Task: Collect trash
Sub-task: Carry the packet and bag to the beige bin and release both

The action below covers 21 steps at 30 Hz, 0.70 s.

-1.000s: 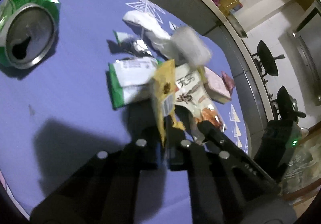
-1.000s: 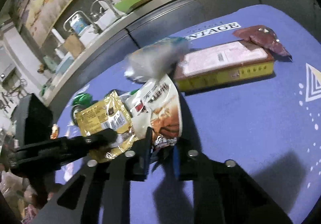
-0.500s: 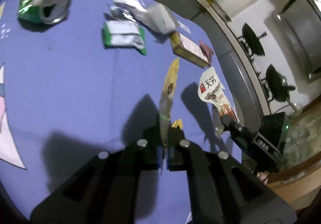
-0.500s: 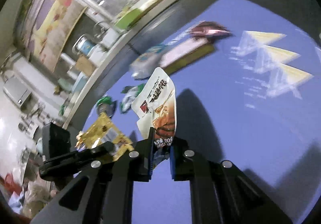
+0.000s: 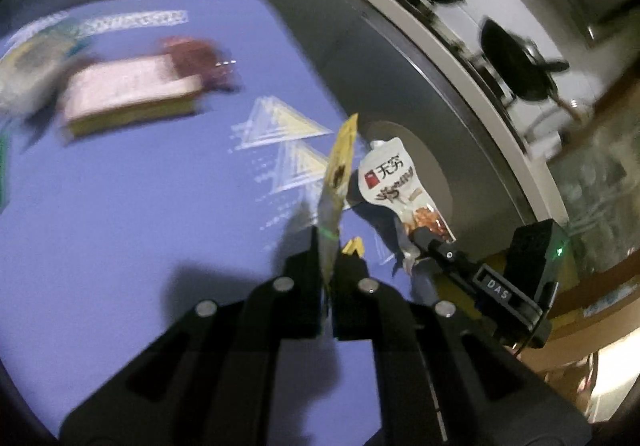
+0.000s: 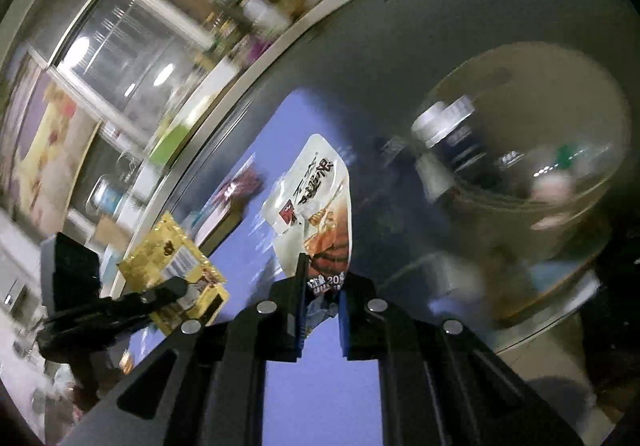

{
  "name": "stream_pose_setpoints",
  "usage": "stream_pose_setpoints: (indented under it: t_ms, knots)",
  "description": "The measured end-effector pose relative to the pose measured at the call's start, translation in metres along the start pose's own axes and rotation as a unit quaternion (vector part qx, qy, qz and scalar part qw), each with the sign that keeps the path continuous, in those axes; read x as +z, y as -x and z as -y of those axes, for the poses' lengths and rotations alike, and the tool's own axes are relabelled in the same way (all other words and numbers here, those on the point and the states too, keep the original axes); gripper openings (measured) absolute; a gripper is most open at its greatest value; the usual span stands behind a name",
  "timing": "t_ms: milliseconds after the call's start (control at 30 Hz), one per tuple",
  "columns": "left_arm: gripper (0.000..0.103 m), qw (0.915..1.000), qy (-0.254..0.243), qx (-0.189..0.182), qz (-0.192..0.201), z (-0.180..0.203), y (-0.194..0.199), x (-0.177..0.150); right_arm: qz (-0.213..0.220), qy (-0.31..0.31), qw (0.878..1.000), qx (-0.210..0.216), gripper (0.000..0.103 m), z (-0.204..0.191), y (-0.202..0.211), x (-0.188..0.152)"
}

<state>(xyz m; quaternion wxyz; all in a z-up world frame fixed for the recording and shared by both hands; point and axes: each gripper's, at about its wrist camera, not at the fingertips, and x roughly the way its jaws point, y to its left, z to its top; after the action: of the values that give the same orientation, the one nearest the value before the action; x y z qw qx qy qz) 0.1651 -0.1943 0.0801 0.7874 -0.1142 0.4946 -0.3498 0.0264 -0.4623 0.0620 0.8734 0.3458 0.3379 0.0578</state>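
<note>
While the purple worktop [image 5: 120, 206] fills most of the left wrist view, it shows only as a narrow strip in the right wrist view, where a round bin [image 6: 520, 182] with a pale lining takes up the right side, holding what looks like one dark can and some blurred bits I cannot make out. There are two claws and two wrappers held up off the worktop, one in each. The left claw [image 5: 329, 274] is closed tight on the lower edge of a yellow wrapper [image 5: 340, 166], which stands upright and edge-on in its own view; the right wrist view shows the same yellow wrapper face-on, with a barcode. The right claw [image 6: 320, 298] pinches the crumpled bottom of a white snack pouch [image 6: 316, 202] with brown print, its fingers narrowly apart around the foil. In the left wrist view that pouch hangs just beside the yellow wrapper, near the worktop's edge, and the red logo on its face is readable there. Lying on the worktop, seen clearly only from the left wrist, are one flat box [image 5: 128, 94] with a yellow side, one dark red wrapper [image 5: 192, 54] touching its far end, and one pale blurred packet [image 5: 24, 74] at the left border. Two black chairs [image 5: 516, 66] stand beyond the worktop in that view alone.
</note>
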Motion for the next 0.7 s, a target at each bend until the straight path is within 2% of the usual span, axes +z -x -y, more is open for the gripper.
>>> stream_pose_setpoints:
  t_ms: [100,267,433,467,533,567,600,633,700]
  knots:
    - [0.002,0.9989,-0.042,-0.011,-0.019,0.048,-0.039,0.026,0.038,-0.005,0.998,-0.049,0.009,0.03,0.023,0.023]
    - [0.002,0.9927,-0.109,-0.008,-0.051,0.116,-0.112,0.06,0.067,-0.006,0.99,-0.121,0.009,0.072,0.039,0.054]
    - [0.002,0.9883,-0.139,0.021,-0.058,0.153,-0.177,0.084,0.058,0.003,0.984,-0.17,0.01,0.101,0.024,0.076]
    - [0.004,0.9876,-0.141,0.033,-0.06,0.156,-0.189,0.088,0.052,0.0,0.983,-0.174,0.013,0.106,0.018,0.079]
    - [0.016,0.9842,-0.142,0.059,-0.089,0.159,-0.216,0.091,0.045,-0.009,0.985,-0.168,0.014,0.119,0.011,0.083]
    - [0.033,0.9821,-0.138,0.071,-0.108,0.159,-0.229,0.091,0.046,-0.021,0.986,-0.157,0.015,0.125,0.005,0.085]
    - [0.042,0.9799,-0.131,0.087,-0.123,0.157,-0.241,0.091,0.049,-0.032,0.986,-0.154,0.019,0.129,0.004,0.085]
    - [0.042,0.9797,-0.128,0.094,-0.123,0.157,-0.245,0.091,0.052,-0.04,0.986,-0.152,0.022,0.134,0.005,0.085]
    - [0.042,0.9806,-0.127,0.099,-0.112,0.156,-0.245,0.09,0.063,-0.054,0.986,-0.146,0.039,0.142,0.009,0.086]
